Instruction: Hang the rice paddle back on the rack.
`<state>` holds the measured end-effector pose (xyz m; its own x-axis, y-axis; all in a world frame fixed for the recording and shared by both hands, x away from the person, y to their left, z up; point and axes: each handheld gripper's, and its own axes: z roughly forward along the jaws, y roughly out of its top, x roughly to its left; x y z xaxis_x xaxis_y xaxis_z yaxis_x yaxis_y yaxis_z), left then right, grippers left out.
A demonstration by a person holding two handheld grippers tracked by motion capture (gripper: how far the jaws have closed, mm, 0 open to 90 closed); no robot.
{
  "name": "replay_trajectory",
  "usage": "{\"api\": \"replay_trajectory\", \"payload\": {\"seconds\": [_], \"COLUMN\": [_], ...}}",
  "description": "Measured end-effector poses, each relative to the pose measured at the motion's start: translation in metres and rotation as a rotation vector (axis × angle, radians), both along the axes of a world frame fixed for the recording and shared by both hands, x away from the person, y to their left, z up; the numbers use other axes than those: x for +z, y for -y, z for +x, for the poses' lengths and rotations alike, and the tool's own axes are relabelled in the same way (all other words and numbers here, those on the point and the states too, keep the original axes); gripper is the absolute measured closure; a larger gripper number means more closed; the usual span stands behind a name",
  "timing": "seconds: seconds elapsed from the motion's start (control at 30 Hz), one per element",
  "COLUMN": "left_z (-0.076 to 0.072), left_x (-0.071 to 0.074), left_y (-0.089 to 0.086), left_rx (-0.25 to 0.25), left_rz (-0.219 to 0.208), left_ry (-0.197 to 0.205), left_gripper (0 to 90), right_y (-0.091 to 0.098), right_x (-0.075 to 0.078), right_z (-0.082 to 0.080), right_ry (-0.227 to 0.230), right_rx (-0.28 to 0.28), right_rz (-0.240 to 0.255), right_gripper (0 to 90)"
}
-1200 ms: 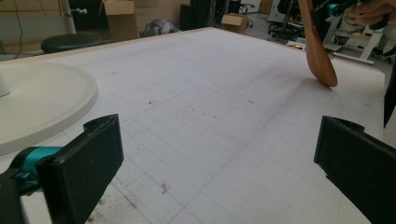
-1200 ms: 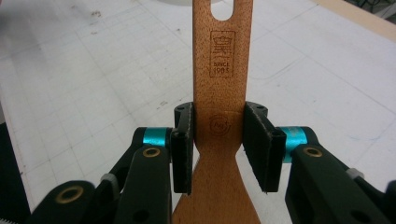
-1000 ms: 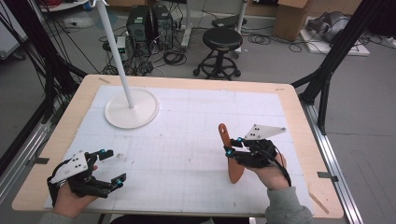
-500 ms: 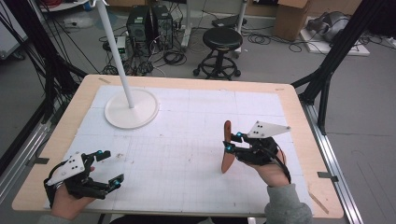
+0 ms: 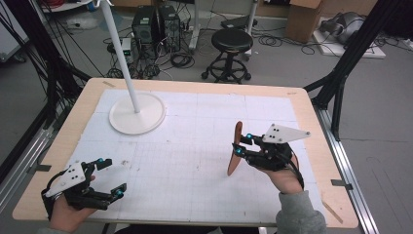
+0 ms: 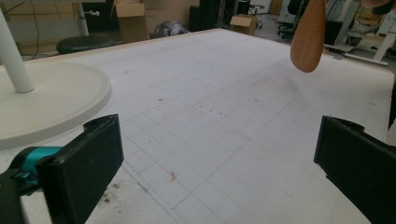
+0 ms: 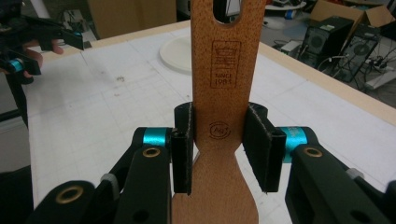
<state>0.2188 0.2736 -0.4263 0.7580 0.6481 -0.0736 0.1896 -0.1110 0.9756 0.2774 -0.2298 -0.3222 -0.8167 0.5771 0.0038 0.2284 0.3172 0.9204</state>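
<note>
right gripper view: wooden spatula (image 7: 219, 93), light brown w/ a hang hole and a stamped mark on the handle, clamped at its neck by the right gripper (image 7: 218, 144) and held upright above the table's right half. left gripper (image 5: 104, 178) rests near the front-left corner, jaws wide apart w/ nothing btwn. table (image 5: 204, 141) has a white gridded mat w/ small stains and a round white lamp base (image 5: 138, 112); a black stool (image 5: 233, 41), pc towers and cables sit on the grey floor behind.

Probably a lab: black rig frame (image 5: 358, 46), computer towers (image 5: 156, 24), floor cables (image 5: 182, 59), cardboard boxes (image 5: 302, 19).
</note>
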Motion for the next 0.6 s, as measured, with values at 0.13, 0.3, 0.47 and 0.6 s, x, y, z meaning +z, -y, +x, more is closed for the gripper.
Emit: {"api": "replay_trajectory", "payload": {"seconds": [0.13, 0.3, 0.47, 0.6], "left_z": [0.001, -0.002, -0.002, -0.002], "left_x": [-0.001, -0.001, -0.001, -0.002], "left_y": [-0.001, 0.000, -0.003, -0.003], "left_rx": [0.002, -0.001, 0.011, 0.013], "left_rz": [-0.005, -0.001, -0.016, -0.013], "left_ry": [-0.007, -0.006, -0.011, -0.019], "left_gripper": [1.8, 1.8, 1.7, 1.7], "right_y": [-0.003, -0.009, -0.018, -0.024], "right_x": [0.006, 0.013, 0.018, 0.023], "right_z": [0.001, 0.002, 0.004, 0.012], "right_ry": [0.012, 0.027, 0.034, 0.024], "right_rx": [0.017, 0.036, 0.050, 0.072], "right_rz": [0.026, 0.037, 0.035, 0.058], "right_gripper": [64.4, 64.4, 64.4, 64.4]}}
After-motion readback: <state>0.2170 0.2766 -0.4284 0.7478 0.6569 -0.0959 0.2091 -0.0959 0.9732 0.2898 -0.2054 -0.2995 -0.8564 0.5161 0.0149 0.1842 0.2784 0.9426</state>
